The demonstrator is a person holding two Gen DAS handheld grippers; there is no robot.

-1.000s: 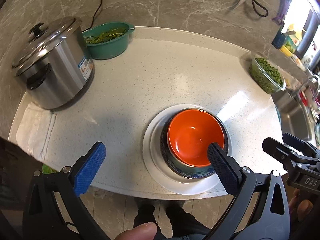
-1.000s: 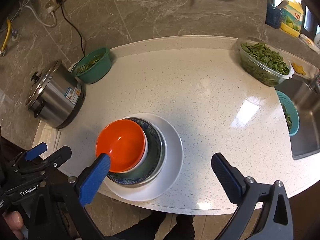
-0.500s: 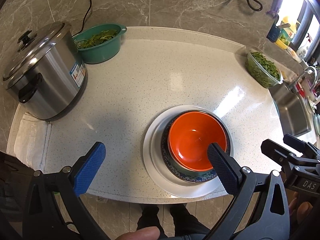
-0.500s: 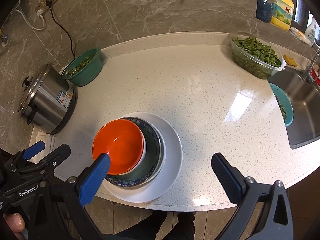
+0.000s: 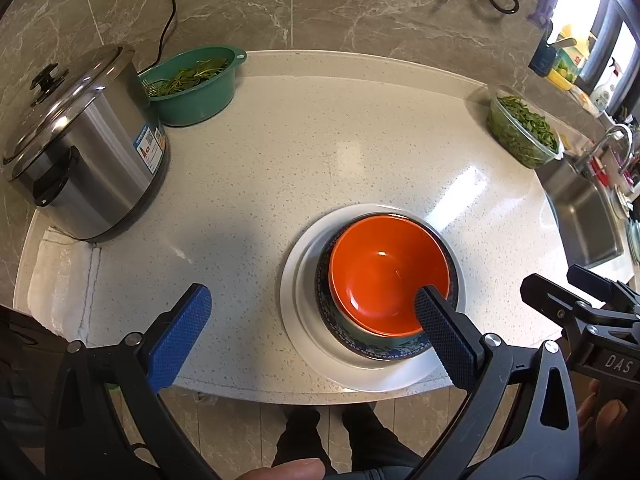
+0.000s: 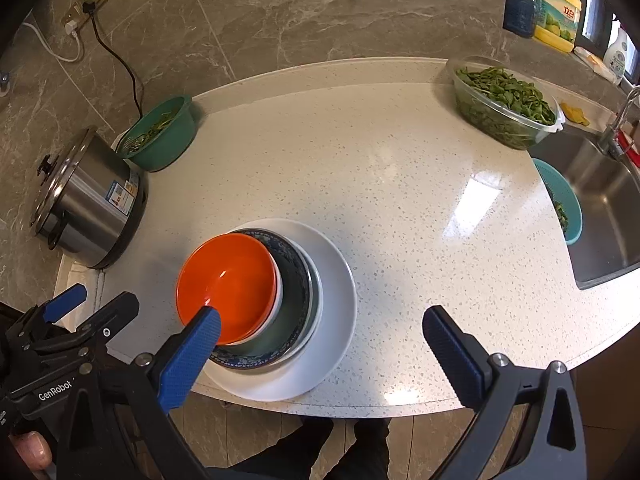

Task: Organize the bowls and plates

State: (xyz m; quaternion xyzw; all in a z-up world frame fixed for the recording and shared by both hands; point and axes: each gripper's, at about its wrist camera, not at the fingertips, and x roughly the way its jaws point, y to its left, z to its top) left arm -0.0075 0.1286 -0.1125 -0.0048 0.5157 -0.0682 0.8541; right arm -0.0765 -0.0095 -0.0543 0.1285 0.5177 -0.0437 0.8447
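An orange bowl sits nested in a dark blue patterned bowl, which rests on a white plate near the counter's front edge. The same stack shows in the right wrist view: orange bowl, blue bowl, white plate. My left gripper is open and empty, held above the front edge, its right finger over the orange bowl's near rim. My right gripper is open and empty, its left finger over the orange bowl's near rim.
A steel rice cooker stands at the left with a green basin of greens behind it. A clear container of greens sits at the back right. A sink with a blue strainer lies right. A white cloth lies front left.
Both grippers have pulled back and up from the counter, so the stack and counter look smaller. The bowls and plate have not moved. Both grippers stay open.
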